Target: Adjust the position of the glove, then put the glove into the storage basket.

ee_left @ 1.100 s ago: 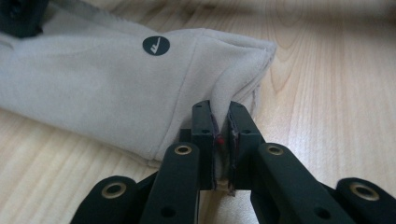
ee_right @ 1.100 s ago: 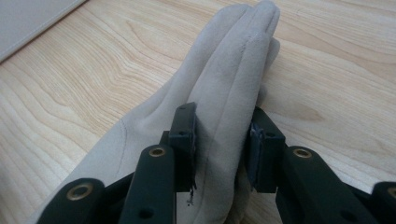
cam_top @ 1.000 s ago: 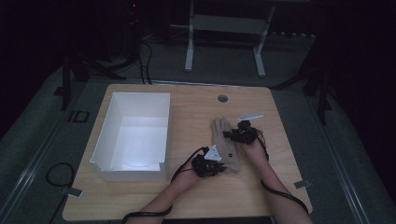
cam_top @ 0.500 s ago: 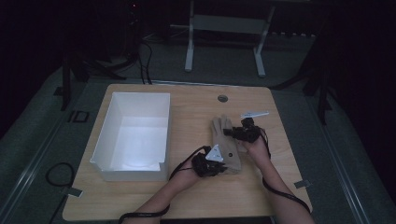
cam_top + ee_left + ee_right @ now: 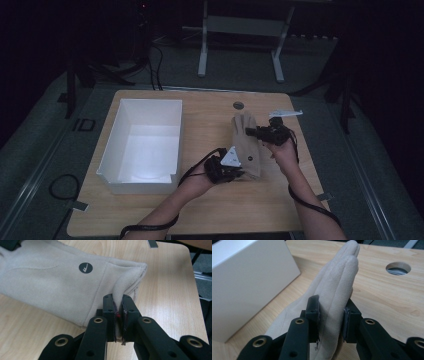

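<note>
A beige fleece glove (image 5: 246, 142) with a round dark logo (image 5: 85, 267) hangs stretched between both grippers, just above the wooden table (image 5: 210, 205). My left gripper (image 5: 235, 174) pinches the glove's cuff edge (image 5: 130, 285), its jaws nearly together on the fabric fold. The right gripper (image 5: 253, 132) grips the glove's finger end (image 5: 337, 290), one pad on each side of the thick fingers. Both hands come in from the bottom of the high view.
A white open box (image 5: 145, 142) stands on the left half of the table, its wall close beside the glove (image 5: 244, 282). A round cable hole (image 5: 238, 105) sits near the table's far edge. A frame's metal legs (image 5: 202, 45) stand beyond the table.
Both grippers have risen a little with the glove held between them, lifting it off the tabletop. The box has not moved.
</note>
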A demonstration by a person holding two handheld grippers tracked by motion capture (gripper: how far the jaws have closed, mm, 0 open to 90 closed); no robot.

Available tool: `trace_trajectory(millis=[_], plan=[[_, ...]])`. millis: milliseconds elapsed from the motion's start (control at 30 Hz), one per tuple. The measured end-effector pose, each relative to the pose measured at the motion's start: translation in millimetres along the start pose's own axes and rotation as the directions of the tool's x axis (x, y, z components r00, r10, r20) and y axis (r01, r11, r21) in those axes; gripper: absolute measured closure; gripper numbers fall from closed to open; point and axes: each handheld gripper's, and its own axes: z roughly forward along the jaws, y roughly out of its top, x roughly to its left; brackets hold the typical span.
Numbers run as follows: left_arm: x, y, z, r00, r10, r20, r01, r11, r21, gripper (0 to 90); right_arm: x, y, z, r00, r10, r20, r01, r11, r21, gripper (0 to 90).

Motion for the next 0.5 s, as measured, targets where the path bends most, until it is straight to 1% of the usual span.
trace_trajectory(millis=[67, 233, 400, 500], plan=[[1.3, 3.4, -4.8, 1.0000, 0.000, 0.000, 0.000, 1.0000, 0.002, 84.6, 0.8, 3.8, -4.0, 1.0000, -0.001, -0.002, 0.001, 1.000, -0.009, 71.6], [1.6, 16.1, -20.8, 0.9999, 0.013, -0.006, -0.013, 0.9999, -0.003, 84.5, 3.6, 14.3, -13.8, 0.9996, 0.007, -0.026, -0.008, 0.999, -0.035, 71.6], [-1.2, 28.4, -35.4, 0.9990, 0.033, -0.031, -0.033, 0.9995, 0.001, 84.5, 12.4, 29.2, -22.9, 0.9991, -0.020, -0.036, 0.018, 0.998, -0.055, 71.7], [-0.5, 36.7, -47.4, 0.9978, 0.051, -0.043, -0.051, 0.9987, 0.009, 84.5, 19.5, 39.9, -27.9, 0.9985, -0.033, -0.044, 0.030, 0.997, -0.074, 71.7]])
